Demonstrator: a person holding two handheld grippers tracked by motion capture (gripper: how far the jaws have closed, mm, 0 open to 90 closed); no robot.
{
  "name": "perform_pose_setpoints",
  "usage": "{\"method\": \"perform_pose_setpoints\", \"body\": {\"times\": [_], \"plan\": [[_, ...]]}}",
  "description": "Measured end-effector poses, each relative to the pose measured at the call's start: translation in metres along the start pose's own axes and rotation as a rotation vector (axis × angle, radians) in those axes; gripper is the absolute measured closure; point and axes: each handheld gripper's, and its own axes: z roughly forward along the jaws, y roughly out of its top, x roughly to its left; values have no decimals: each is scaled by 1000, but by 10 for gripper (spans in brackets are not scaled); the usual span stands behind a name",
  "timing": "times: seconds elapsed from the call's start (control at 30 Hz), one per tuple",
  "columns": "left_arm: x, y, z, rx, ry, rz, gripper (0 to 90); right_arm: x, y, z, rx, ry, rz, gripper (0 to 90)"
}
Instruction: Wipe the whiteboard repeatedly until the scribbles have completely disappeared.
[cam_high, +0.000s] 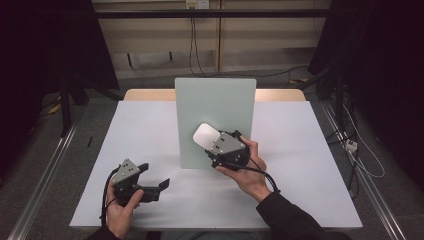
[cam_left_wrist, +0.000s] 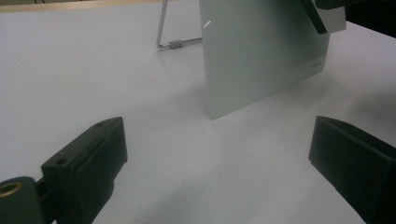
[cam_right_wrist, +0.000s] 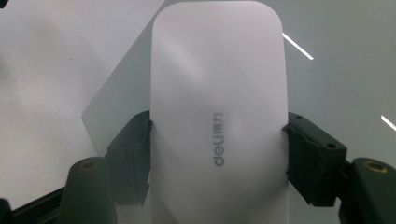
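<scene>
High view: right gripper (cam_high: 218, 141) holding white eraser (cam_high: 205, 135) against upright pale board (cam_high: 215, 107), mid-table; left gripper (cam_high: 152, 181) near-left. Left gripper view: jaws wide, wire stand (cam_left_wrist: 164, 32) behind board. Right gripper view: jaws clamping eraser sides, "deli" print legible.

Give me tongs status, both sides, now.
Left tongs: open, holding nothing, above the table.
Right tongs: closed on the white eraser, at the upright board.
</scene>
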Motion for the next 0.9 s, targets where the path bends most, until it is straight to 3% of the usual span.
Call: {"method": "perform_pose_setpoints", "body": {"times": [0.3, 0.53, 0.9], "plan": [[-2, 0, -1, -2, 4, 2, 43, -3, -7, -4, -10, 55, 42, 314], [-3, 1, -1, -8, -5, 10, 43, -1, -11, -11, -16, 74, 33, 314], [-3, 0, -1, -6, -3, 9, 43, -1, -18, -20, -13, 110, 63, 314]]}}
